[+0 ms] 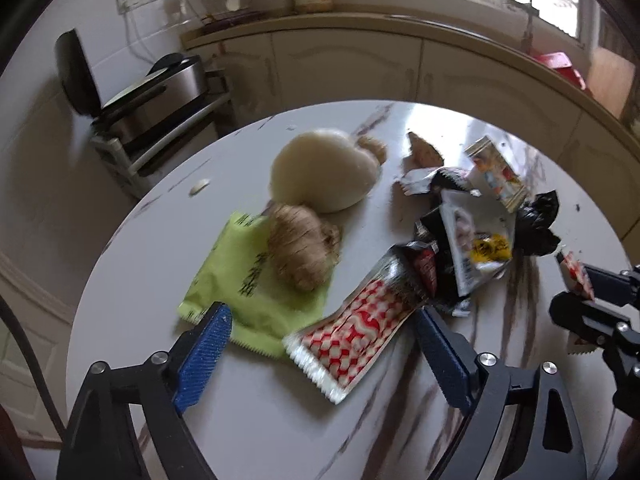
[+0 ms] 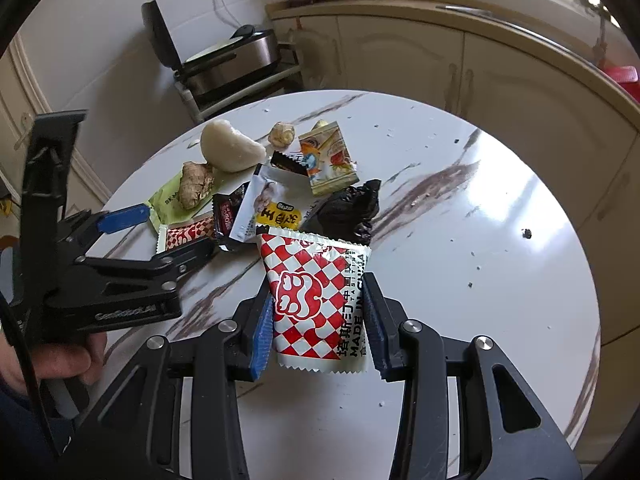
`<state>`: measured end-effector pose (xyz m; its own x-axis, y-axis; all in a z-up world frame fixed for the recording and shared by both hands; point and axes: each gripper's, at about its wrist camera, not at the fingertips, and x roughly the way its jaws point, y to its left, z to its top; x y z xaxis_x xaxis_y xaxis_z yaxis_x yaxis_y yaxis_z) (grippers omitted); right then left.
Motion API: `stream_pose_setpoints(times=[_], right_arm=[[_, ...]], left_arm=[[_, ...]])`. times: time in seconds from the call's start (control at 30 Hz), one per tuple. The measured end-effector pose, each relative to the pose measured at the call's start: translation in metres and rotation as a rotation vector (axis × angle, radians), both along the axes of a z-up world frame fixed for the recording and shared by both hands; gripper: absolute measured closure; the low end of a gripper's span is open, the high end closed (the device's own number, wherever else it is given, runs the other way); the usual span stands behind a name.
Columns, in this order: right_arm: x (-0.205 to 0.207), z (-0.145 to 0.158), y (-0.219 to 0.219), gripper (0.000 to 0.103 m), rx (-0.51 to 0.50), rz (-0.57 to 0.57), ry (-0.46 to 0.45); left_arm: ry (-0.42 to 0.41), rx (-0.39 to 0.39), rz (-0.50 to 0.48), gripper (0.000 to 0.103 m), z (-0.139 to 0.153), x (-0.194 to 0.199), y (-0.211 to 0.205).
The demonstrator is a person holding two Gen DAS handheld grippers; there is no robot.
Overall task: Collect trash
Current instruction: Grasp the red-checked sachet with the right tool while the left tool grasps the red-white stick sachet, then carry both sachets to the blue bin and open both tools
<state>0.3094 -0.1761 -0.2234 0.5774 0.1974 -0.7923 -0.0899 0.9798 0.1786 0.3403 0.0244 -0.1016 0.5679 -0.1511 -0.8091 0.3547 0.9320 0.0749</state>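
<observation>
Sitting on the round marble table (image 2: 460, 208): wrapper pile (image 2: 280, 200), ginger, pale root. Right gripper (image 2: 318, 320) pinches a checkered wrapper (image 2: 316, 296), lifted; slick foil may slip. Left gripper (image 1: 320, 344) spread over second checkered wrapper (image 1: 356, 328), could snag green packet (image 1: 240, 280). Bin unseen; left view blurred

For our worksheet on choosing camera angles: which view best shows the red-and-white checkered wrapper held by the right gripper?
The right wrist view: the held checkered wrapper fills the centre, sharp, between the right gripper's fingers. The left wrist view shows only a small, partly hidden piece of it at the right edge.
</observation>
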Motion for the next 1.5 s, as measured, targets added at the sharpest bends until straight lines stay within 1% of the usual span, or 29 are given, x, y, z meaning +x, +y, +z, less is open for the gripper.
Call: stream_pose_setpoints(times=[0.03, 0.1, 0.13, 0.17, 0.2, 0.27, 0.37, 0.4, 0.47, 0.53, 0.7, 0.8, 0.87, 0.93, 1.03, 1.13, 1.2, 1.23, 1.27, 1.37, 1.43, 1.5], right_arm=[[0.000, 0.000, -0.002, 0.065, 0.004, -0.003, 0.000], [-0.003, -0.001, -0.004, 0.065, 0.007, -0.007, -0.001], [-0.003, -0.001, -0.006, 0.065, 0.010, -0.010, -0.002], [-0.004, 0.000, -0.007, 0.065, 0.012, -0.013, -0.003], [-0.005, 0.001, -0.008, 0.065, 0.014, -0.016, -0.005], [-0.006, 0.002, -0.010, 0.065, 0.017, -0.021, -0.009], [-0.009, 0.003, -0.012, 0.065, 0.021, -0.025, -0.013], [-0.011, 0.004, -0.012, 0.065, 0.022, -0.025, -0.016], [-0.013, 0.006, -0.013, 0.065, 0.025, -0.027, -0.020], [-0.016, 0.009, -0.014, 0.065, 0.024, -0.027, -0.026], [-0.020, 0.013, -0.017, 0.065, 0.025, -0.033, -0.031], [-0.023, 0.014, -0.017, 0.065, 0.029, -0.032, -0.031], [-0.024, 0.014, -0.017, 0.065, 0.030, -0.033, -0.031], [-0.027, 0.015, -0.017, 0.065, 0.033, -0.034, -0.032], [-0.032, 0.016, -0.020, 0.065, 0.038, -0.039, -0.035], [-0.035, 0.017, -0.023, 0.065, 0.044, -0.043, -0.038], [-0.037, 0.018, -0.024, 0.065, 0.044, -0.046, -0.040], [-0.039, 0.019, -0.025, 0.065, 0.044, -0.048, -0.041], [-0.040, 0.020, -0.026, 0.065, 0.044, -0.049, -0.042], [-0.044, 0.021, -0.028, 0.065, 0.042, -0.052, -0.044], [-0.046, 0.021, -0.029, 0.065, 0.044, -0.055, -0.046], [-0.047, 0.020, -0.030, 0.065, 0.048, -0.056, -0.047]], left_arm=[[-0.003, 0.004, -0.010, 0.014, -0.001, 0.003, -0.003], [-0.001, -0.004, -0.032, 0.018, -0.002, 0.005, -0.006], [0.002, -0.014, -0.043, 0.024, -0.003, 0.006, -0.007], [-0.001, -0.018, -0.050, 0.031, -0.003, 0.005, -0.009], [-0.007, -0.027, -0.069, 0.036, -0.003, 0.003, -0.011], [-0.019, -0.033, -0.091, 0.058, -0.003, -0.002, -0.013], [-0.018, -0.052, -0.096, 0.077, -0.004, -0.003, -0.011], [-0.012, -0.070, -0.092, 0.081, -0.004, -0.003, -0.006], [0.025, -0.138, -0.085, 0.091, -0.003, 0.000, 0.006], [0.047, -0.177, -0.082, 0.093, -0.004, -0.004, 0.016], [0.049, -0.212, -0.075, 0.094, -0.007, -0.021, 0.028], [0.046, -0.230, -0.063, 0.095, -0.004, -0.033, 0.030], [0.038, -0.236, -0.061, 0.095, 0.001, -0.041, 0.033], [0.029, -0.240, -0.065, 0.095, 0.014, -0.058, 0.035], [0.016, -0.239, -0.082, 0.095, 0.019, -0.072, 0.032], [0.021, -0.229, -0.097, 0.095, 0.018, -0.082, 0.023], [0.034, -0.199, -0.108, 0.095, 0.014, -0.082, 0.017], [0.042, -0.171, -0.118, 0.093, 0.010, -0.083, 0.013], [0.044, -0.151, -0.126, 0.087, 0.008, -0.082, 0.010], [0.043, -0.112, -0.131, 0.080, 0.006, -0.082, 0.001], [0.042, -0.118, -0.137, 0.081, 0.005, -0.081, -0.003], [0.041, -0.126, -0.144, 0.083, 0.006, -0.079, -0.005]])
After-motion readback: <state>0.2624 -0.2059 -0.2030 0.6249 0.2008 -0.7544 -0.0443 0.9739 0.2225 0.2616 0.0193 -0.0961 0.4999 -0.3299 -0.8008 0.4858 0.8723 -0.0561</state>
